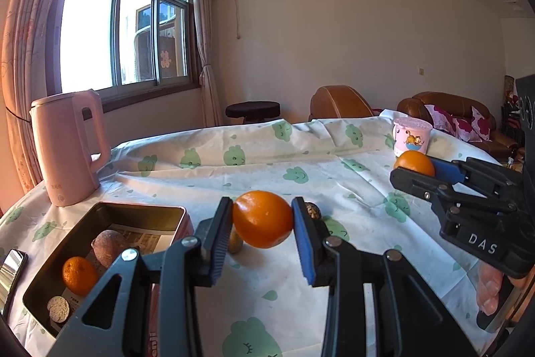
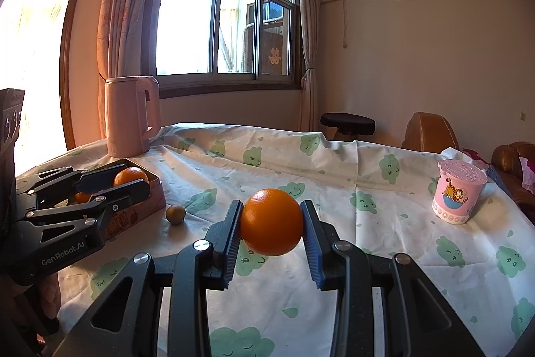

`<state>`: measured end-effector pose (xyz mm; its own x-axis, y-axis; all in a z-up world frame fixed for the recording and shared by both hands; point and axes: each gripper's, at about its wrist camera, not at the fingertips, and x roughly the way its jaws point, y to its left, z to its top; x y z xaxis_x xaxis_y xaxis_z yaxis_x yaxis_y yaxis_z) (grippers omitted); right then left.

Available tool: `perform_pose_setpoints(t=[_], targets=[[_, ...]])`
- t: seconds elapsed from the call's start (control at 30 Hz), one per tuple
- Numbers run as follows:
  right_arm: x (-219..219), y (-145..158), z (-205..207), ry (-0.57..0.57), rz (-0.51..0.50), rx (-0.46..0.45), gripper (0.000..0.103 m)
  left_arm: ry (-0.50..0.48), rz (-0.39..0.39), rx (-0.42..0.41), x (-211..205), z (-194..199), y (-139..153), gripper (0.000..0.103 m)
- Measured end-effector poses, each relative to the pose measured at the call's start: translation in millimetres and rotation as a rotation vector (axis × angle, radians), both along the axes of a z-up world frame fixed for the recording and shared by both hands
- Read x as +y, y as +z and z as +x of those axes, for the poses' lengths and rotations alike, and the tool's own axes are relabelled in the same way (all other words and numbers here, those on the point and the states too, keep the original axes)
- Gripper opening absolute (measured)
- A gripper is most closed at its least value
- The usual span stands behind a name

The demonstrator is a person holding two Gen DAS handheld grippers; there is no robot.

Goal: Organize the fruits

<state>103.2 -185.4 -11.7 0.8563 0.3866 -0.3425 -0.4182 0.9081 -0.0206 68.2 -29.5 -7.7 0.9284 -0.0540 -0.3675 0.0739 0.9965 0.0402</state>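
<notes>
My left gripper [image 1: 262, 213] is shut on an orange [image 1: 264, 223], held off the cloth just right of an open tin box [image 1: 140, 207]. Inside the tin lie a small orange [image 1: 78, 275], a brown fruit [image 1: 108, 246] and two round brown pieces [image 1: 58, 308]. My right gripper [image 2: 271, 216] is shut on a second orange [image 2: 272, 231] above the middle of the table. In the right wrist view the left gripper [image 2: 128, 179] holds its orange [image 2: 131, 175] by the tin [image 2: 155, 189]. A small greenish fruit [image 2: 175, 213] lies on the cloth beside the tin.
A pink kettle [image 1: 67, 149] stands behind the tin. A pink cartoon cup [image 2: 458, 193] sits at the far right of the cloud-print tablecloth [image 2: 384, 256]. A phone [image 1: 11, 270] lies at the left edge. A walnut-like nut [image 1: 312, 209] rests behind my left finger.
</notes>
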Motion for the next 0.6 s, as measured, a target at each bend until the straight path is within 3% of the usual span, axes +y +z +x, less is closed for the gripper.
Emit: perform_pose_setpoints(t=[0.6], targets=[[9.8, 0.5, -6.5, 0.018, -0.043, -0.020, 0.037, 0.021, -0.033, -0.009, 10.6, -6.6, 1.6, 0.038]])
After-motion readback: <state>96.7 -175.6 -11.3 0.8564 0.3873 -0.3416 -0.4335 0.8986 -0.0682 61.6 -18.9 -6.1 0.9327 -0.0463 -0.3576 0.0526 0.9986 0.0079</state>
